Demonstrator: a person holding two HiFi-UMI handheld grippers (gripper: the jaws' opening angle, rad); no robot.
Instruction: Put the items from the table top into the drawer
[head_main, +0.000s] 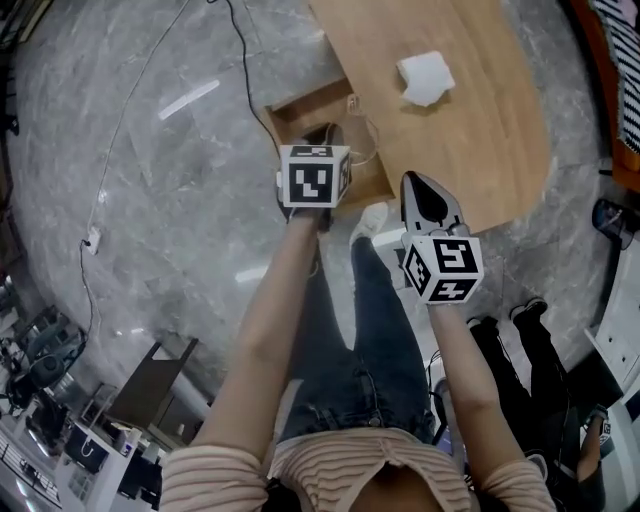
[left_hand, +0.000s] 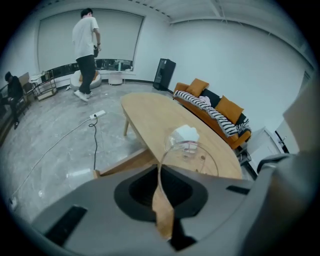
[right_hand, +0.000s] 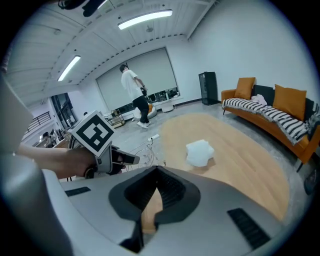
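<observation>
A white crumpled item (head_main: 425, 78) (left_hand: 186, 133) (right_hand: 199, 152) lies on the oval wooden table (head_main: 480, 150). Under the table's near edge a wooden drawer (head_main: 312, 108) (left_hand: 125, 162) stands pulled out. My left gripper (head_main: 322, 135) (left_hand: 161, 172) hovers over the drawer's front, shut on the rim of a clear plastic cup (head_main: 365, 140) (left_hand: 190, 155). My right gripper (head_main: 418, 185) (right_hand: 156, 172) is at the table's near edge with its jaws shut and nothing between them. In the right gripper view the left gripper (right_hand: 125, 159) shows at the left.
A black cable (head_main: 120, 130) runs across the grey floor to a power strip (head_main: 92, 240). A person in a white shirt (left_hand: 86, 45) (right_hand: 132, 85) walks far behind the table. An orange sofa (left_hand: 220, 107) (right_hand: 270, 107) lines the far side. Someone's dark legs (head_main: 520, 340) stand at my right.
</observation>
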